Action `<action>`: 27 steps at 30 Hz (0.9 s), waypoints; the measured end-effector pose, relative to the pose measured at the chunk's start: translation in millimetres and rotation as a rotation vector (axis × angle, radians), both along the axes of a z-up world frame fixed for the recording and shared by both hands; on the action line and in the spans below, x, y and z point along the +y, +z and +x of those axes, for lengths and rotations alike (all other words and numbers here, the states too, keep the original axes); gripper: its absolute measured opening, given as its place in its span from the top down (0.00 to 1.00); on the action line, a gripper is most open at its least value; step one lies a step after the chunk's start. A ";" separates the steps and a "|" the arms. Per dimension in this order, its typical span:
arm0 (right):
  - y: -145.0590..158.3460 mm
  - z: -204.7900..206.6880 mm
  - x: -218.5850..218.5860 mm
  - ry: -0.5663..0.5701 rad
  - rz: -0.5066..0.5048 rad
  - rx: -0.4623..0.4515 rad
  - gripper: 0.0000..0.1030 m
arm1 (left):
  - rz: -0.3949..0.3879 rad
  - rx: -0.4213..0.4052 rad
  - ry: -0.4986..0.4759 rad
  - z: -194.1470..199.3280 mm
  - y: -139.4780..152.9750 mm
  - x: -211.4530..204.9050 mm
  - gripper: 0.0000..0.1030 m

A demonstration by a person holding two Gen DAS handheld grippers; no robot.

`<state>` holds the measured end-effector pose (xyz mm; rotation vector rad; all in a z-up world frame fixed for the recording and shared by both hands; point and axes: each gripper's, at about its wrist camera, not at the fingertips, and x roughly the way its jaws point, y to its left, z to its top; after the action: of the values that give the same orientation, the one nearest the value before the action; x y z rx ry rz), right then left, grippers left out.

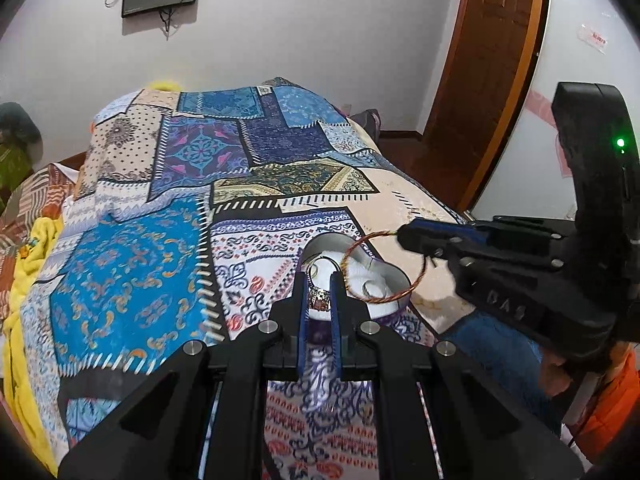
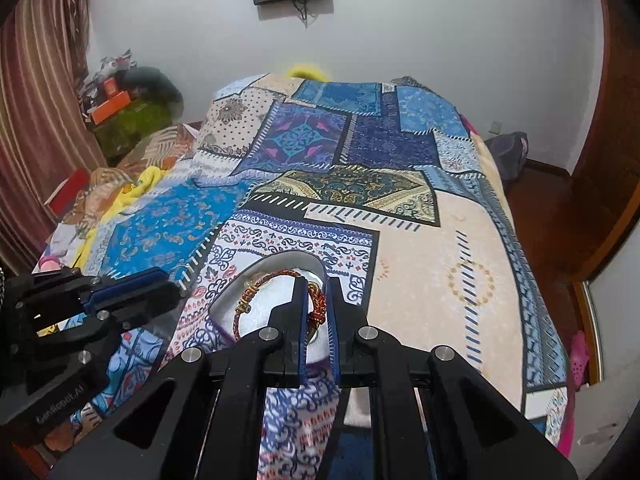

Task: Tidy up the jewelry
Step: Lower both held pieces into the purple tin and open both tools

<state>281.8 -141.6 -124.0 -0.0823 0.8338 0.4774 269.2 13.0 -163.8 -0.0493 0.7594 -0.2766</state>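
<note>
Hand-held gripper on the right clamps a red-and-gold bangle over a white-lined heart-shaped jewelry box near the bed's front edge, apparently ready to lay it inside. Its left counterpart pinches a jeweled ring above the same box.

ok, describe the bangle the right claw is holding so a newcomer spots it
Start at the patchwork bedspread, then the white heart-shaped box near its front edge. Above the box, the thin red-gold twisted bangle hangs from the right claw; the left claw holds a jewelled ring.
</note>
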 end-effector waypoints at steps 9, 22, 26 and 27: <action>-18.4 12.3 12.5 0.047 -0.043 0.048 0.92 | -0.008 0.060 -0.046 27.6 -24.1 -11.6 0.92; -25.9 17.8 10.3 0.073 -0.051 0.090 0.92 | -0.026 0.102 -0.056 32.5 -31.7 -12.6 0.92; -23.0 15.9 10.7 0.080 -0.055 0.084 0.90 | -0.016 0.090 -0.039 29.1 -24.6 -10.7 0.92; -21.8 15.3 11.0 0.079 -0.057 0.081 0.87 | -0.013 0.087 -0.038 28.0 -22.9 -10.2 0.92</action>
<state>297.1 -130.6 -145.7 -0.1497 0.9257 0.5346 297.2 2.8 -186.7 -0.0591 0.8455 -0.3172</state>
